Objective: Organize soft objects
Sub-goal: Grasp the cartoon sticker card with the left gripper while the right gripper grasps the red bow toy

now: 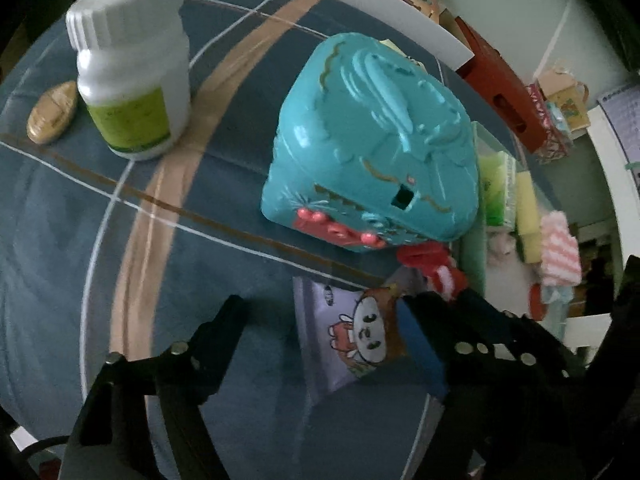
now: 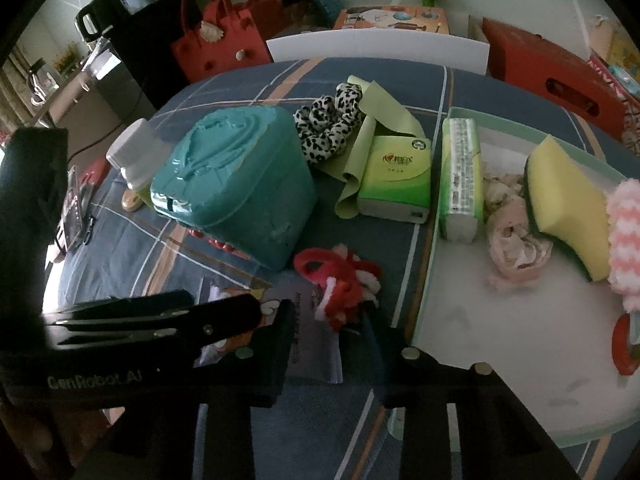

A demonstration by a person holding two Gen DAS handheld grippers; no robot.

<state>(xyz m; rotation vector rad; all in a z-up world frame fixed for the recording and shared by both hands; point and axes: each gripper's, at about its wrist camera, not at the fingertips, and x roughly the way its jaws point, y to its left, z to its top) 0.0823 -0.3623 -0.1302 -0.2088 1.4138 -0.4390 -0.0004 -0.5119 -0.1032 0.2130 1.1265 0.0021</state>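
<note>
A red and white scrunchie lies on a purple cartoon-print tissue pack on the blue plaid tablecloth. My right gripper points down over it with its jaws apart; the right finger touches the scrunchie and a strip of the pack shows beside the left finger. My left gripper is open, straddling the same tissue pack without touching it; the scrunchie lies just past its right finger. In the right wrist view the left gripper comes in from the left.
A teal plastic case and a white bottle stand behind. A leopard scrunchie, green cloth and green tissue pack lie further back. The tray on the right holds a tissue pack, pink scrunchie, yellow sponge and pink cloth.
</note>
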